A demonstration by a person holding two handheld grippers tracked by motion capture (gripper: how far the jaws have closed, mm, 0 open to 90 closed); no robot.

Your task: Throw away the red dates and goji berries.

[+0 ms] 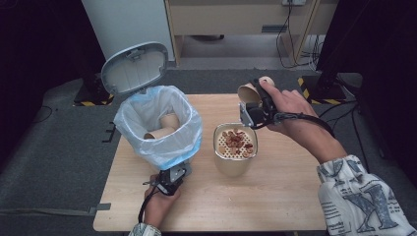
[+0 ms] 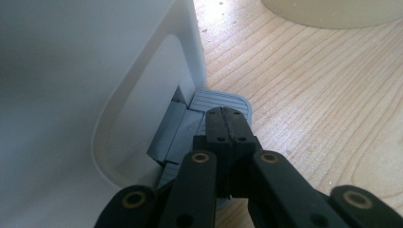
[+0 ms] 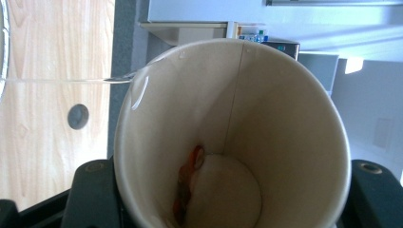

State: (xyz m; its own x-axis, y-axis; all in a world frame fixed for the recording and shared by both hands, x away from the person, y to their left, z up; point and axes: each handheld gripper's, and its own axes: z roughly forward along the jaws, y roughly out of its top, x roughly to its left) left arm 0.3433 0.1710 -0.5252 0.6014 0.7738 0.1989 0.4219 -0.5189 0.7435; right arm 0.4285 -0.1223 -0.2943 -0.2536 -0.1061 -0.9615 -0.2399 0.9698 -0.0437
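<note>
The right gripper (image 1: 255, 101) was clamped on a tilted paper cup (image 1: 250, 92) above the strainer (image 1: 235, 143), draining leftovers, while the closed left gripper (image 1: 173, 178) pressed the bin's pedal (image 2: 219, 100), lid (image 1: 134, 68) raised.

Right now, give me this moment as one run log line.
left claw: shut, pressing bin pedal | bin lid: open | right claw: shut on paper cup, tipped over strainer container

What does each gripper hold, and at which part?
The right gripper clamps a paper cup across its wall. The left gripper, shut, holds nothing; it presses the bin's pedal.
</note>
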